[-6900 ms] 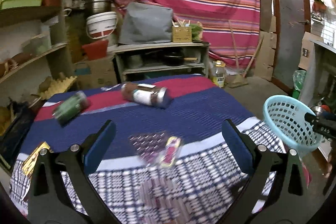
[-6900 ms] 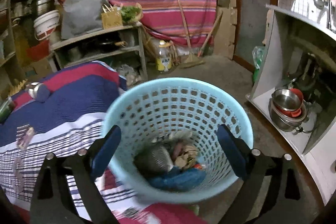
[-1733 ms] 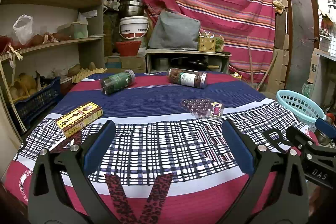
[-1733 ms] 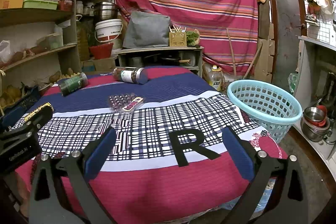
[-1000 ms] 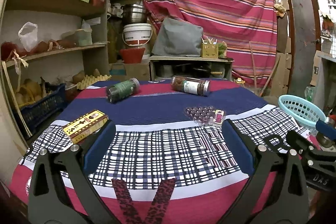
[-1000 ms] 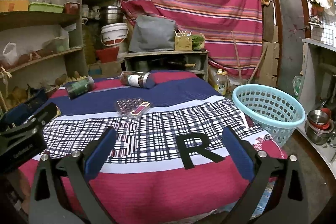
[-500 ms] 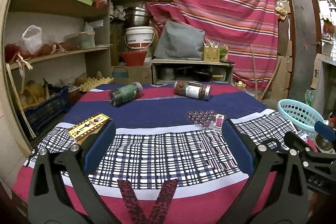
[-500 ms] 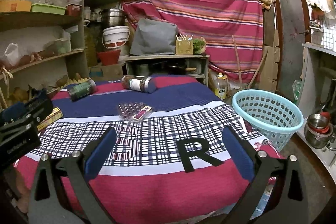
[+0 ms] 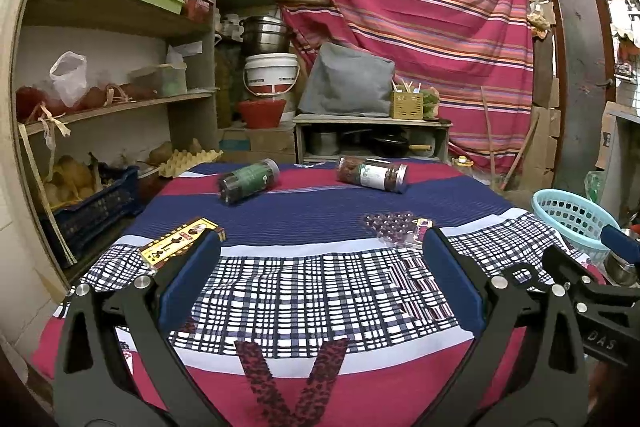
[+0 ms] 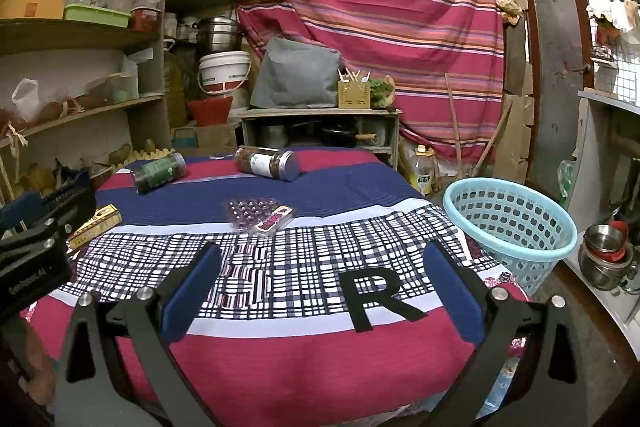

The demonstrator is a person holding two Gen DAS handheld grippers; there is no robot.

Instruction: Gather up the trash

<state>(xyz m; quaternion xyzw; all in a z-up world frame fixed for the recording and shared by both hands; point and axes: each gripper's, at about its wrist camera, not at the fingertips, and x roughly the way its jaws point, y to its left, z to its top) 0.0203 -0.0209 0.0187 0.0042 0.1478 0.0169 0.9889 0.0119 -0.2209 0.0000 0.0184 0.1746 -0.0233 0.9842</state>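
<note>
On the striped cloth lie a clear blister pack with a pink card, a yellow box, a green-labelled jar and a brown jar with a white label, both on their sides. A light blue basket stands off the table's right edge. My left gripper is open and empty above the near cloth. My right gripper is open and empty too, over the black R mark.
Wooden shelves with boxes, bags and a blue crate fill the left side. A low shelf unit with pots stands behind the table before a striped curtain. Steel bowls sit on the floor at right.
Both grippers have drawn back and risen slightly from the table; more of the near red cloth edge shows. The items on the cloth have not moved.
</note>
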